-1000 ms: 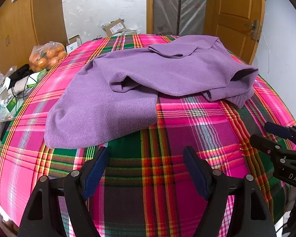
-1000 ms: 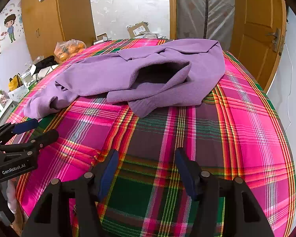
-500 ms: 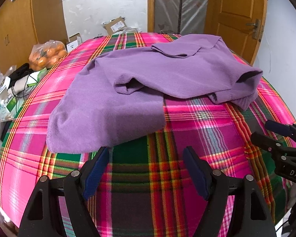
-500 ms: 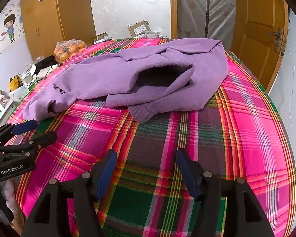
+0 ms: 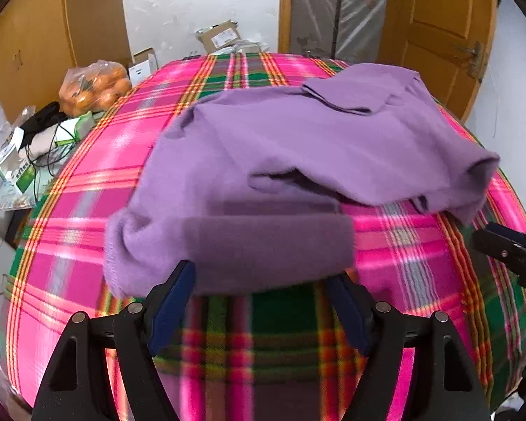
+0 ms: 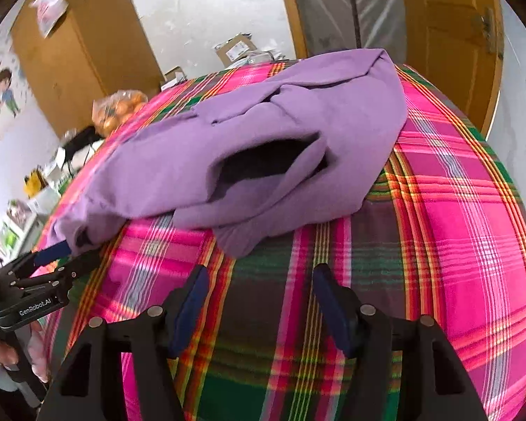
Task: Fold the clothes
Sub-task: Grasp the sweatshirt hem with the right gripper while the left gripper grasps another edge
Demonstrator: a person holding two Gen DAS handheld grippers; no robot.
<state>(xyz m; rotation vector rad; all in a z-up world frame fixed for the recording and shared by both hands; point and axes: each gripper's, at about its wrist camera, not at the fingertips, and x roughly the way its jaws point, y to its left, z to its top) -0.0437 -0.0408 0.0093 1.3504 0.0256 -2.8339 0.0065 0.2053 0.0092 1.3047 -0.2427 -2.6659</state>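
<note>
Left wrist view: the left gripper [image 5: 263, 280], fingers apart, reaches the purple sweater [image 5: 298, 161] hem; the right gripper [image 6: 259, 280] hovers open above the plaid cloth [image 6: 456, 245].

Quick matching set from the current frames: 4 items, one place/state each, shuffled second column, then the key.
Items
1. purple sweater
2. left gripper
3. right gripper
4. bag of oranges

Places or states
A. open, over bare plaid cloth, short of the garment
B. off the far left edge of the bed, by the wooden cabinet
C. open, fingertips at the near hem
D. lying rumpled on the plaid bedspread

Pairs: 1-D, 2-C, 3-A, 4-B
</note>
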